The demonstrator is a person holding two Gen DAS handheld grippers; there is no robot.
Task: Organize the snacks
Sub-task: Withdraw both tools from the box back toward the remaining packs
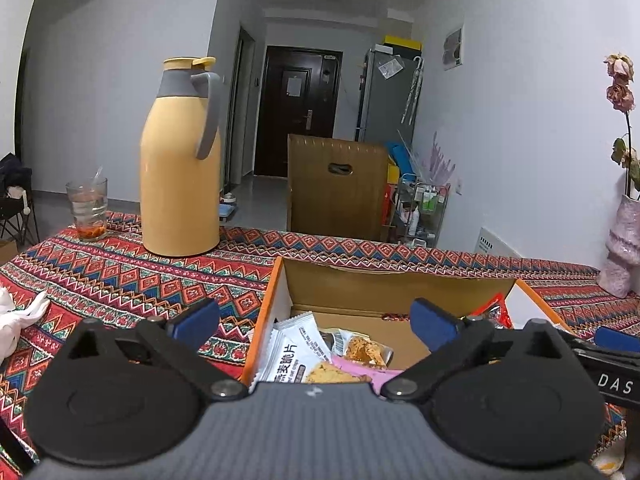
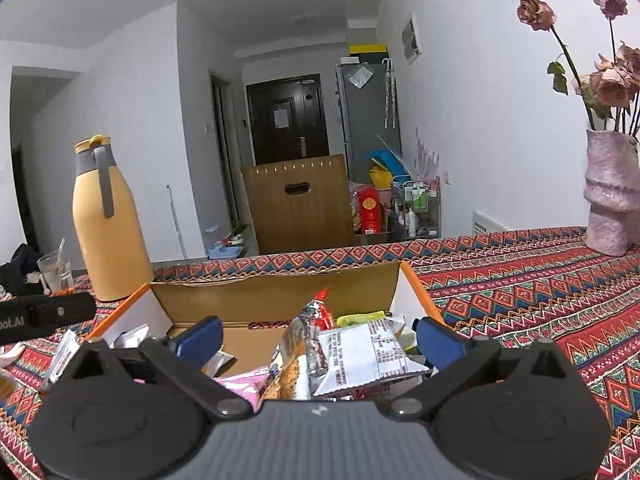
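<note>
1. Left wrist view: the left tool (image 1: 314, 322) has its 2 blue pads spread wide with nothing between them, hanging over the near left part of an open cardboard box (image 1: 276, 292) with orange edges.
2. Inside that box lie snack packets: a white packet with dark lettering (image 1: 294, 350), a clear-wrapped brown snack (image 1: 366, 352) and a pink packet (image 1: 374, 374) beside it.
3. Right wrist view: the right tool (image 2: 318, 340) is likewise fully spread and grips nothing; its pads flank a pile of packets without pressing them.
4. In that pile, a white packet with red print (image 2: 362, 360) leans on a red and silver packet (image 2: 316, 316), with a yellow-green packet (image 2: 360, 319) behind, all in the right part of the box.
5. The box sits on a counter (image 2: 520, 288) covered by a red patterned cloth.
6. A yellow thermos jug (image 1: 180, 160) and a glass with a straw (image 1: 87, 210) stand on the counter's left; a pink vase of dried roses (image 2: 610, 192) stands on the right.
7. A few more packets (image 2: 64, 354) lie on the cloth just left of the box.
</note>
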